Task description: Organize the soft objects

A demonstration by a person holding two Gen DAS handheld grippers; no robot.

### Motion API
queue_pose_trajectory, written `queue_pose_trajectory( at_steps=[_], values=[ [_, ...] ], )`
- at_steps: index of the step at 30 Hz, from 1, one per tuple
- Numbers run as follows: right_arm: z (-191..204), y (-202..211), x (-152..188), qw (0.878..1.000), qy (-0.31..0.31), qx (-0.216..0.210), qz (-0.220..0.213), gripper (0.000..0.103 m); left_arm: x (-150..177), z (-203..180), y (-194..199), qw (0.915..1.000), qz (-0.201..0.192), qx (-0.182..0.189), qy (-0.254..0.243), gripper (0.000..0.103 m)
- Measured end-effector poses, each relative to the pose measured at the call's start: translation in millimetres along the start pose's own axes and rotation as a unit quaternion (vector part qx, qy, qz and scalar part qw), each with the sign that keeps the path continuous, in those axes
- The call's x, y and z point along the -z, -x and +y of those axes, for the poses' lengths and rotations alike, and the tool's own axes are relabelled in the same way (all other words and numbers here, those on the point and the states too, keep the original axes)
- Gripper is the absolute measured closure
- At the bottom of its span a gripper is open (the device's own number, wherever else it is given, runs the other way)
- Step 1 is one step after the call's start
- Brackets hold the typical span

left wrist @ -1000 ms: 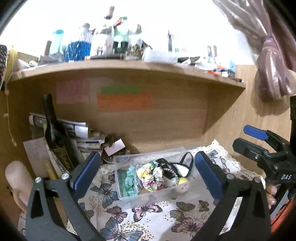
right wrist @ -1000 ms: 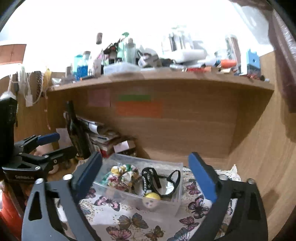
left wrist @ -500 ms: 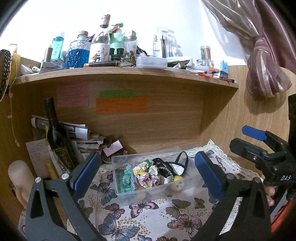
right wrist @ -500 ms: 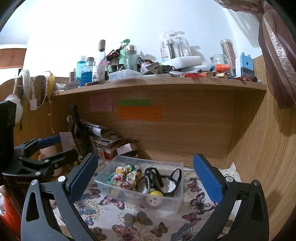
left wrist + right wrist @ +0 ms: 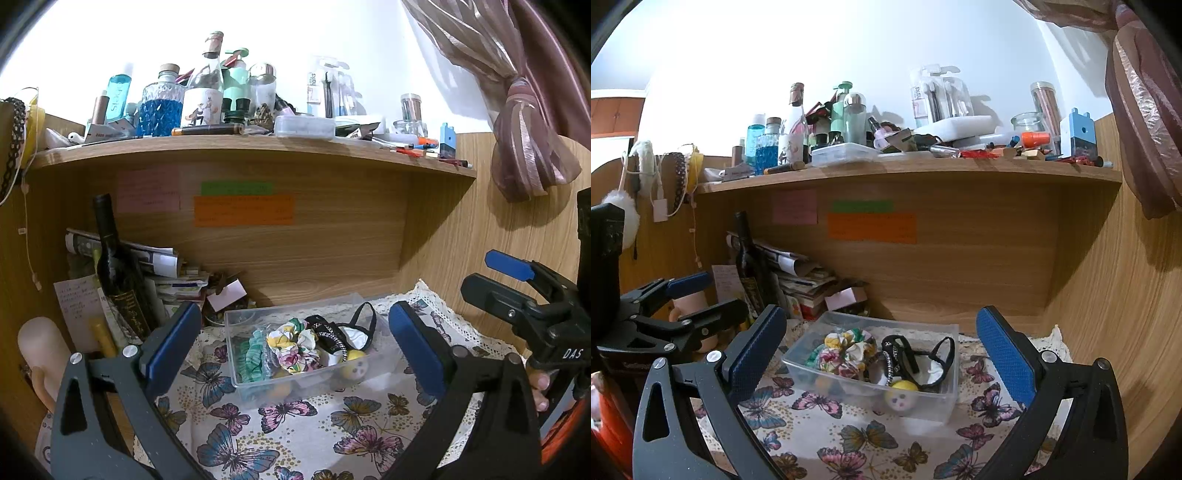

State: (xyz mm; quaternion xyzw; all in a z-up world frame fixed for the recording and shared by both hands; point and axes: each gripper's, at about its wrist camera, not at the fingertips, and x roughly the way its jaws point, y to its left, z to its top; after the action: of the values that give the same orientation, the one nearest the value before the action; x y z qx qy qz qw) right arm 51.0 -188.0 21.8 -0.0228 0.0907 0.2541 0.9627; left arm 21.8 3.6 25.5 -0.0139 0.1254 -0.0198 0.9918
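A clear plastic box (image 5: 236, 350) (image 5: 945, 404) stands on the butterfly-print cloth (image 5: 288, 435) (image 5: 849, 443). It holds a floral scrunchie (image 5: 295, 347) (image 5: 846, 350), a green scrunchie (image 5: 255, 356), a black and white fabric piece (image 5: 354, 332) (image 5: 923, 360) and a small yellow ball (image 5: 355, 363) (image 5: 903, 395). My left gripper (image 5: 295, 349) is open and empty, in front of the box. My right gripper (image 5: 881, 350) is open and empty, also in front of the box. Each gripper shows at the edge of the other's view.
A dark wine bottle (image 5: 118, 269) (image 5: 750, 266) and stacked papers (image 5: 162, 273) stand left of the box. A cluttered wooden shelf (image 5: 251, 147) (image 5: 905, 168) hangs overhead. The wooden wall (image 5: 1126, 295) and a tied curtain (image 5: 528, 147) are on the right.
Both grippers have pulled back and tilted up a little, so the box sits slightly farther off and more of the shelf shows. Both stay open.
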Motion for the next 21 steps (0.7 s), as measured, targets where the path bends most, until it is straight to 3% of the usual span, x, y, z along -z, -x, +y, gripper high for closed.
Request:
queue_pose_trajectory(
  at_steps=[21],
  values=[
    [-0.2,2.2,0.1,1.000,-0.001,-0.002,0.000,0.000,-1.4,-4.1,3.1,0.9999,-0.005,0.008,-0.008,0.000]
  ],
)
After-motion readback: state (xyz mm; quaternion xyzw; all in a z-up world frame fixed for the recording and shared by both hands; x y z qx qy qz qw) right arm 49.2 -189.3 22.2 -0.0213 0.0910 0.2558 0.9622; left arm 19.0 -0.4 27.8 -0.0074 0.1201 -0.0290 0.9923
